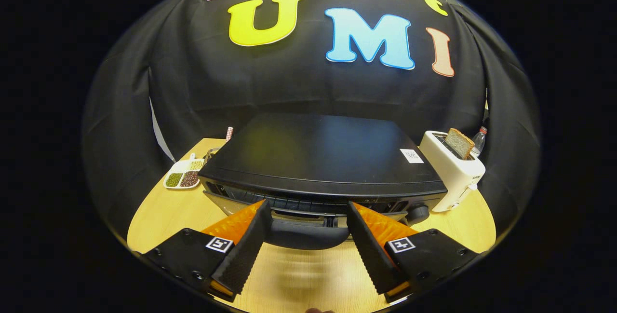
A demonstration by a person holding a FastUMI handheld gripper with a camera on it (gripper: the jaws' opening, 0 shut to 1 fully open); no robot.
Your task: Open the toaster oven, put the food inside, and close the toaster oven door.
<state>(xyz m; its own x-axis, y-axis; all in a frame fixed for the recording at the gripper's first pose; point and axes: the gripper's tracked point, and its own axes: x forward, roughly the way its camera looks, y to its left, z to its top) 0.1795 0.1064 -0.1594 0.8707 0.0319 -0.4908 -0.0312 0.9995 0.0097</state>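
The gripper [306, 228] stood with its fingers spread wide at the bottom centre, the toaster oven's door handle [302, 236] between them, neither finger clearly pressing on it; the black toaster oven [320, 156] filled mid-frame on the wooden table [299, 279]; right of it stood a white toaster [453, 170] holding a bread slice [459, 142]; at left lay a divided dish [183, 174] of beans.

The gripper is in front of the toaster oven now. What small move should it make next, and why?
Probably ease forward a little and close on the door handle. The gripper is open, its fingers standing either side of the handle without pressing on it, and the toaster oven door looks shut, so it needs a firm hold before pulling the door down.
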